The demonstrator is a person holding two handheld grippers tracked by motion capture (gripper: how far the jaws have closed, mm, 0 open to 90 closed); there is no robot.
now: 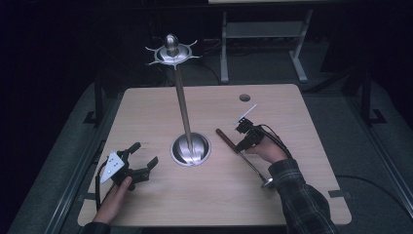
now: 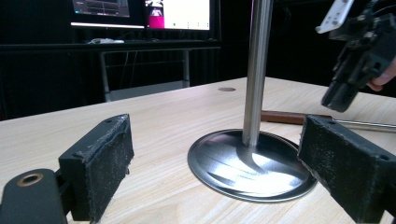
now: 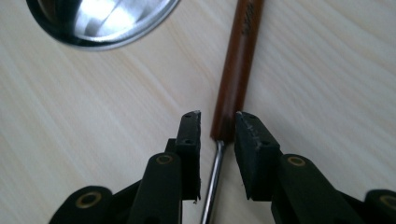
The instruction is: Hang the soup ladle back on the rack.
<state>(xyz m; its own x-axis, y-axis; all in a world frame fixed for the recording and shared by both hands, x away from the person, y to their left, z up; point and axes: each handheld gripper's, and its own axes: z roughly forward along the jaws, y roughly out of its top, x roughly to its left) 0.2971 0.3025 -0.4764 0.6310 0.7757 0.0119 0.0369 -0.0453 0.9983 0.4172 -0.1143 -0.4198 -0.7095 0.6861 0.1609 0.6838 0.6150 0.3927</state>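
A tall metal stand rises mid-table: round shiny base (image 1: pixel 191 149) (image 2: pixel 252 163) (image 3: pixel 107 18), thin pole (image 1: pixel 182 105) and a hooked crown (image 1: pixel 171 51). To the right of the base a utensil lies flat, with a brown wooden handle (image 1: pixel 227 140) (image 2: pixel 285 116) (image 3: pixel 238 60) and a steel shaft (image 3: pixel 212 182) running toward the person. My right gripper (image 1: pixel 242 144) (image 3: pixel 217 121) points down over it. Its jaws straddle the spot where handle meets shaft, slightly apart, not pressing on it. My left gripper (image 1: pixel 144 154) (image 2: pixel 217 130) rests wide open at the front left, aimed at the base, holding nothing.
The wooden table (image 1: pixel 292 146) has a small round hole (image 1: pixel 244 97) near its far edge. A grey metal frame (image 1: pixel 263 34) stands on the floor behind it. Lit screens (image 2: pixel 140 11) glow in the dark background. The utensil's metal end (image 1: pixel 267 183) lies near the right sleeve.
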